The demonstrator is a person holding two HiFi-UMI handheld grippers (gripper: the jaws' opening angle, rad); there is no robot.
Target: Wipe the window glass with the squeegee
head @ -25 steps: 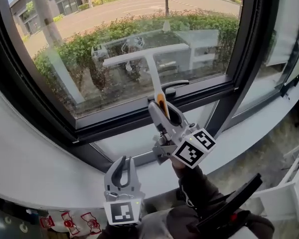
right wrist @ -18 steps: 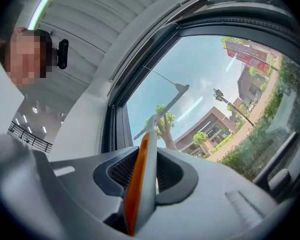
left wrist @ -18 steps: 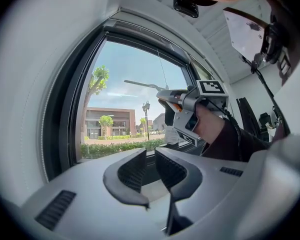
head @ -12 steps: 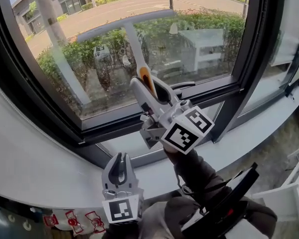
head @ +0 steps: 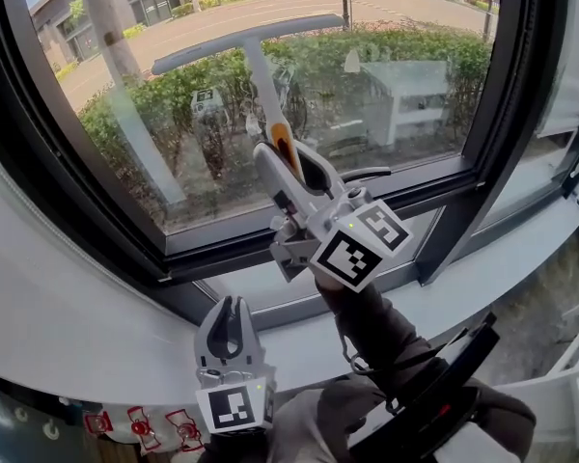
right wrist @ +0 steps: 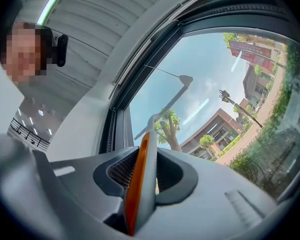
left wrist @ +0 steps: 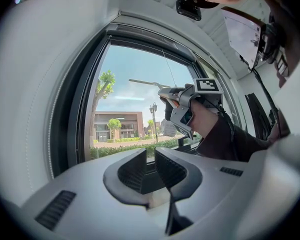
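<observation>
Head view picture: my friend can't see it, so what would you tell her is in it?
The right tool grips a white squeegee by its orange-striped handle and holds its blade up at the window glass, with bushes and a road outside. The left tool sits low by the white ledge, holding nothing.

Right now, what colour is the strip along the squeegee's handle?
Orange, running down the pale squeegee handle. The right gripper view shows it best.
</observation>
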